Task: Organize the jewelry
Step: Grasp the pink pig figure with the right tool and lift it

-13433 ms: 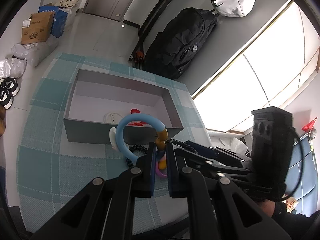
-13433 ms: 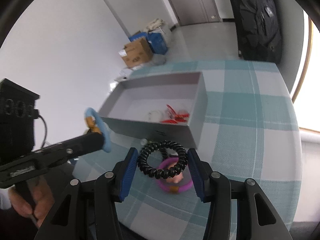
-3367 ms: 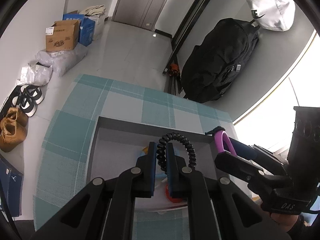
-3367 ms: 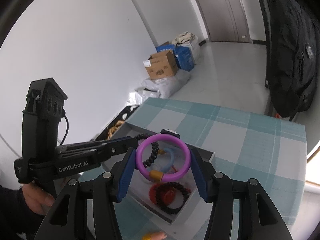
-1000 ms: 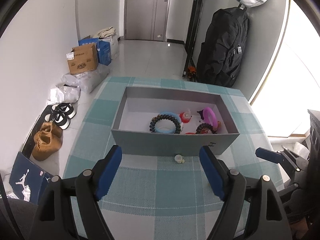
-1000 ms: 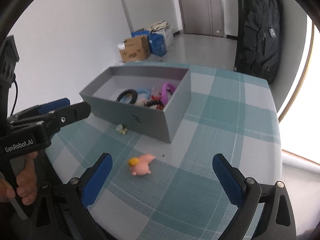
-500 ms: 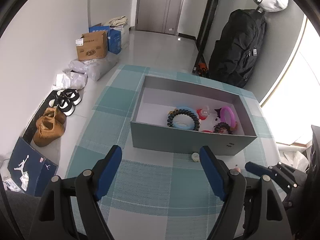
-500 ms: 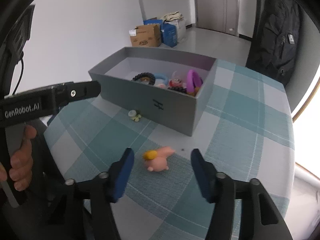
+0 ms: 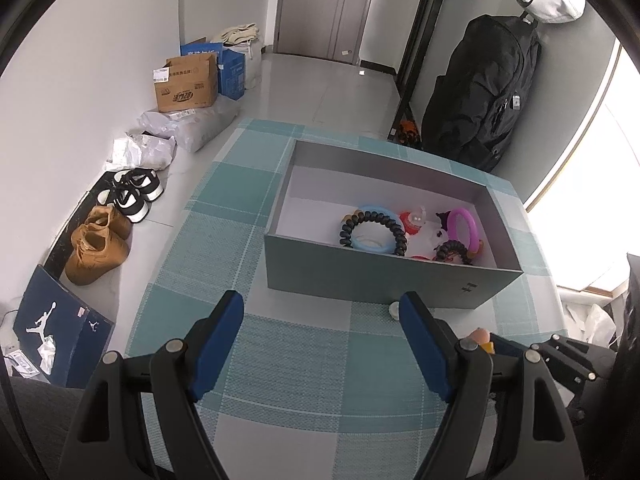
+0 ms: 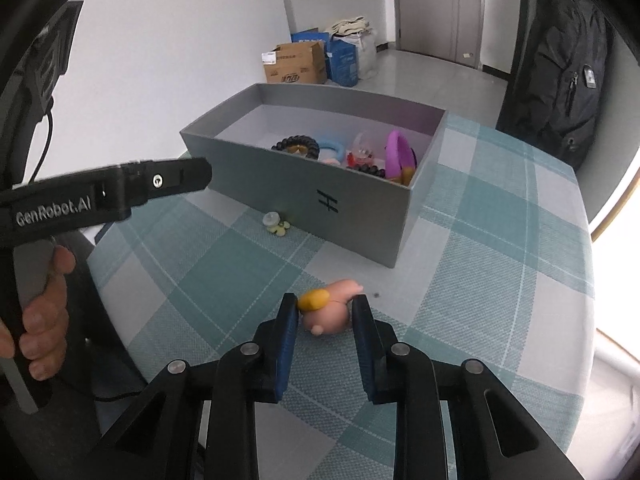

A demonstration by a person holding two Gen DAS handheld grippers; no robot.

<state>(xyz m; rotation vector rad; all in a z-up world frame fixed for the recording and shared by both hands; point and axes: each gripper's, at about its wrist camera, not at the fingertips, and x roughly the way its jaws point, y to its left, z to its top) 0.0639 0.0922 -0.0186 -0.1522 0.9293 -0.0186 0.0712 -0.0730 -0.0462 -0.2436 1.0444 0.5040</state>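
A small pink charm [image 10: 332, 314] with a yellow end lies on the checked tablecloth in front of the grey box [image 10: 280, 176]. My right gripper [image 10: 325, 308] is closing on it, and both pads touch its sides. It also shows in the left wrist view as the pink charm [image 9: 479, 336]. My left gripper [image 9: 320, 304] hangs open above the cloth before the grey box [image 9: 380, 276], with nothing between its fingers. Inside the box lie a black coil tie [image 9: 372, 220], a blue ring [image 9: 374, 244], a purple ring [image 9: 464, 226] and red pieces.
A tiny white and yellow flower trinket [image 10: 276, 222] lies against the box's front wall. The table edge drops to the floor at the left, where shoes [image 9: 96, 244] and a cardboard carton [image 9: 186, 84] sit. A black backpack [image 9: 484, 96] leans on the far wall.
The right jaws went from wide open to narrow around the pink charm, and the gripper came in lower over it. The left gripper stayed open and barely moved.
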